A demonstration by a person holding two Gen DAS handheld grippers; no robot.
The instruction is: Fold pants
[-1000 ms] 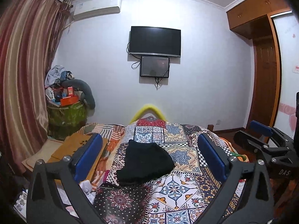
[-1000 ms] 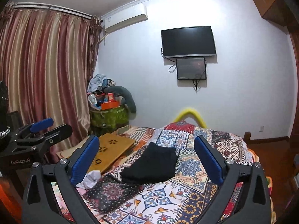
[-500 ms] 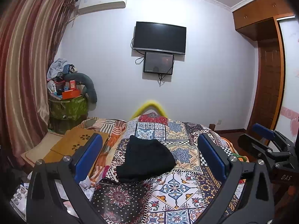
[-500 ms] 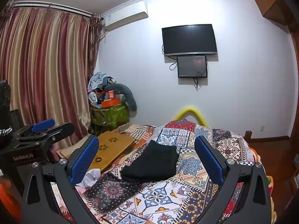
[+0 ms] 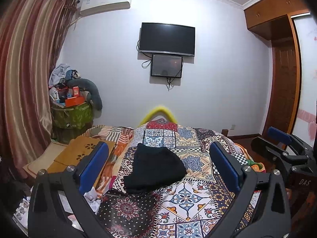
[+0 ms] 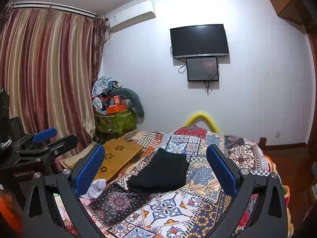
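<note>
Lying folded on quilt: pants; both claws apart, empty; only right view shows hair tie.

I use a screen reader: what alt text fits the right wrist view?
Black pants lie folded on a patchwork bedspread, framed by the open right gripper, which holds nothing. The left gripper shows at the left edge.

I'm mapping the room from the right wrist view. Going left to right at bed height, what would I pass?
Curtain → left gripper → wooden board → black pants → quilt, past the pants.
</note>
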